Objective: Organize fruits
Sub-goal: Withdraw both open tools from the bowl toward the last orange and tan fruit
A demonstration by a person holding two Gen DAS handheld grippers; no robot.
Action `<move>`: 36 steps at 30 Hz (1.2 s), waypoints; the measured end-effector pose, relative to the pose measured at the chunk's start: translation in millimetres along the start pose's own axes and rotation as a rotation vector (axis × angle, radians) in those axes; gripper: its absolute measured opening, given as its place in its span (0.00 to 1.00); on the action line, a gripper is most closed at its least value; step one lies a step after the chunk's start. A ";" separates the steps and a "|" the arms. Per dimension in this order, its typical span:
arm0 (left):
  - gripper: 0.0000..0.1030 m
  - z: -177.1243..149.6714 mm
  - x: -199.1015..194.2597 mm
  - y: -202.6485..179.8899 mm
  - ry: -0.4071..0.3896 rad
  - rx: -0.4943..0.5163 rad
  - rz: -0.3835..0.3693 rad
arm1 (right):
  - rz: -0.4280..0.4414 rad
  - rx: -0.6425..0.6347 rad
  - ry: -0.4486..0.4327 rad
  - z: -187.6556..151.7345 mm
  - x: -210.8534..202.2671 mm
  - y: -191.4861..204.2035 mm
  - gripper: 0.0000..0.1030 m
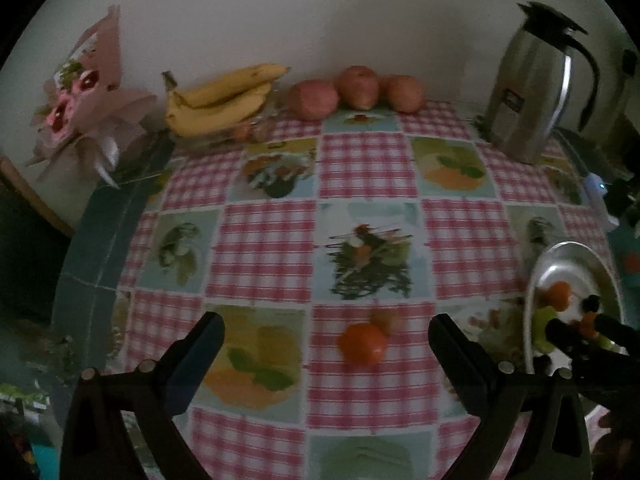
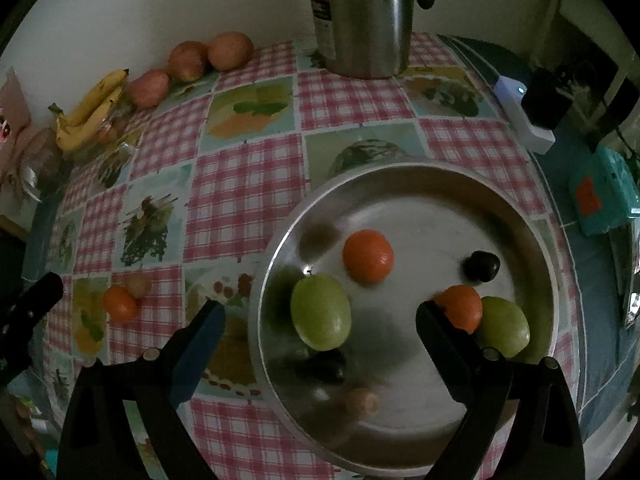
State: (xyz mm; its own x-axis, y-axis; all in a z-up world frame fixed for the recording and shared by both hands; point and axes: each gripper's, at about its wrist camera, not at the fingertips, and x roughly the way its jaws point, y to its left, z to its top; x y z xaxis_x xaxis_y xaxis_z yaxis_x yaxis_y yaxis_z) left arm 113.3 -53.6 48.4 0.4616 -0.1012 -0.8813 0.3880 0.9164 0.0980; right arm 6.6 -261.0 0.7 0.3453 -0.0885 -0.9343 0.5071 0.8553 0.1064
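Observation:
A round metal plate on the checked tablecloth holds two oranges, two green fruits, a dark plum, another dark fruit and a small brown one. My right gripper hangs open above the plate. Its jaws stand wide, with the left green fruit below and between them, untouched. Another orange lies on the cloth with a small brown fruit just behind it. My left gripper stands open over that orange, with its fingers on either side.
A steel jug stands at the back, beyond the plate. Bananas and three red apples line the wall, with a pink bouquet at the far left. A white power strip and a teal box lie past the right edge.

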 end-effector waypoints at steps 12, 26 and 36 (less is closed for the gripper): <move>1.00 0.0 2.5 63.5 0.005 -0.100 0.086 | 0.034 -0.007 -0.013 0.5 0.3 24.6 0.93; 1.00 -2.9 20.0 80.2 0.048 -0.143 0.055 | 0.083 -0.103 0.017 -8.4 12.4 78.3 0.93; 1.00 -2.6 34.4 93.6 0.061 -0.274 0.038 | 0.111 0.017 0.057 11.2 19.7 95.6 0.93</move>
State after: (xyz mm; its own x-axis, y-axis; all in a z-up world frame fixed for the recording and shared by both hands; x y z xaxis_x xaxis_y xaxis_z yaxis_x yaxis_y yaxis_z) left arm 163.4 29.7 26.0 0.4194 -0.0490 -0.9065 0.1376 0.9904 0.0102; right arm 70.6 -186.7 -3.8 0.3554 0.0360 -0.9340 0.4817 0.8493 0.2160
